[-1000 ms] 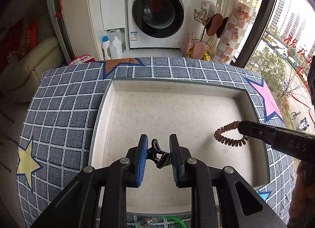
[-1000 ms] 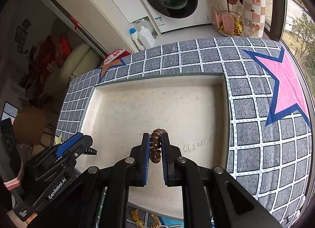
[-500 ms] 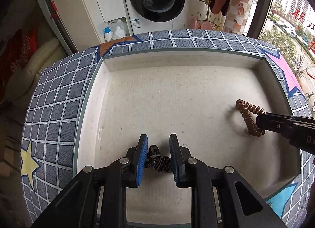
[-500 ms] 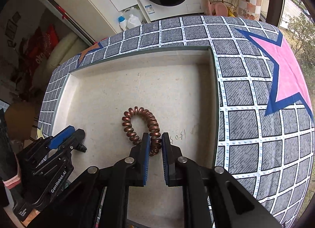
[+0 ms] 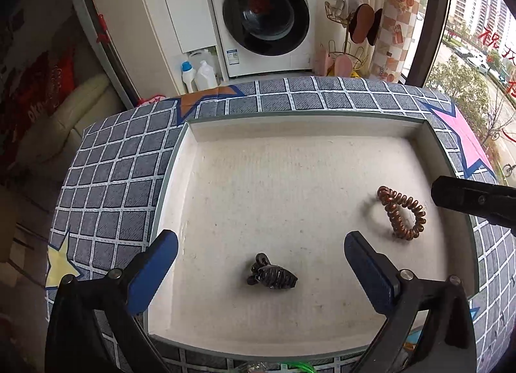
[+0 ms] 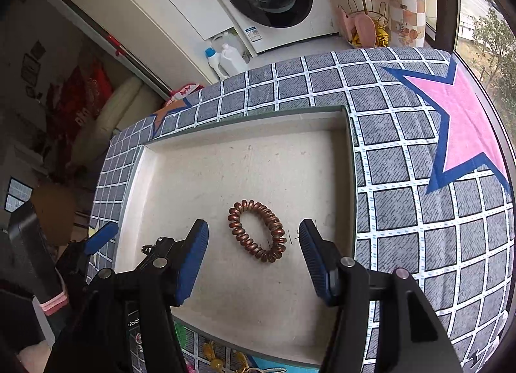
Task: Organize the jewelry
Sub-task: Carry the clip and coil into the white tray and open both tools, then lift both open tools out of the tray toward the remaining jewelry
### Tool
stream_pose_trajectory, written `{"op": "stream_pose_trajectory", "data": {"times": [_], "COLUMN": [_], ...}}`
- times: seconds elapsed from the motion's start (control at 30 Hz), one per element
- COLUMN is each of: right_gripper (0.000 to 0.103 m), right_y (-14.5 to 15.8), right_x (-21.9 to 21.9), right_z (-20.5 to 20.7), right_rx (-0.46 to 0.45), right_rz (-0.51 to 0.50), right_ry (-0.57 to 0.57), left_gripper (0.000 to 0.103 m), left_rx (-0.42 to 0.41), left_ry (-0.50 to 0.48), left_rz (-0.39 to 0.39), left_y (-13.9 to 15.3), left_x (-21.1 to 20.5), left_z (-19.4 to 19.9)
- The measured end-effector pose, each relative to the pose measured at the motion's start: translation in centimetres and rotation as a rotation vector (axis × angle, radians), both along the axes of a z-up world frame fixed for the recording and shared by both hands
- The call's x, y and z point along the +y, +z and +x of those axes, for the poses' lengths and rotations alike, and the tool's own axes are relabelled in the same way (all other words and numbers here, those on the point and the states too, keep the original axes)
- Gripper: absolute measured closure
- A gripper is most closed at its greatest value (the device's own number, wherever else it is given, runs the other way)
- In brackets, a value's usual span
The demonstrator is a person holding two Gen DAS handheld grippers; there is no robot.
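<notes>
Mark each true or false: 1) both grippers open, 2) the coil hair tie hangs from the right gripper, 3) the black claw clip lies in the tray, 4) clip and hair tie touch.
1) True: the left gripper and right gripper have just opened; nothing is pinched.
2) False: the coil hair tie lies loose on the tray floor.
3) True: the black claw clip rests there.
4) False: they lie apart.

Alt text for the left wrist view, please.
The left hand-held gripper, jaws just opened wide, hovers over a dark plastic claw hair clip lying free in a shallow cream tray. A copper spiral hair tie lies to its right.
</notes>
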State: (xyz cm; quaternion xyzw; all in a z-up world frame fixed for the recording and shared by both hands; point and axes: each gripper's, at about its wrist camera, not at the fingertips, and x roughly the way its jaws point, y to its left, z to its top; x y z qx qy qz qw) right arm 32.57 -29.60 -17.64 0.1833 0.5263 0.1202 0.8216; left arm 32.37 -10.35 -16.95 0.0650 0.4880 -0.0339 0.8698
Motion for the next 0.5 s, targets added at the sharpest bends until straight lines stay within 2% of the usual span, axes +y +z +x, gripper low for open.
{"op": "stream_pose_trajectory", "data": {"times": [0.07, 0.13, 0.17, 0.3, 0.33, 0.37, 0.5], "right_gripper": [0.038, 0.031, 0.023, 0.02, 0.019, 0.011, 0.01], "right_y": [0.8, 1.6, 2.0, 3.4, 3.6, 3.9, 4.9], "right_x": [-0.1, -0.3, -0.4, -0.5, -0.6, -0.7, -0.9], "right_z": [-0.5, -1.0, -1.4, -2.9, -3.4, -3.8, -6.1], "right_rx": [-0.015, -0.029, -0.038, -0.054, -0.056, -0.058, -0.077], "right_rz": [0.005, 0.015, 0.022, 0.028, 0.028, 0.028, 0.022], "right_ry": [-0.005, -0.011, -0.015, -0.035, -0.04, -0.044, -0.051], "left_gripper": [0.0, 0.0, 0.0, 0.0, 0.0, 0.0, 0.0], "left_rx": [-0.027, -0.056, -0.061, -0.038, -0.03, -0.029, -0.013], "left_ry": [-0.013, -0.022, -0.022, 0.004, 0.012, 0.021, 0.063], "left_rz": [0.013, 0.011, -0.002, -0.053, -0.054, -0.048, -0.038], "left_y": [0.9, 2.1, 2.6, 3.9, 4.1, 4.2, 4.2], "left_x": [0.0, 0.3, 0.6, 2.6, 3.1, 3.6, 5.7], "left_z": [-0.4, -1.1, -1.4, -3.2, -3.8, -4.5, -7.1]}}
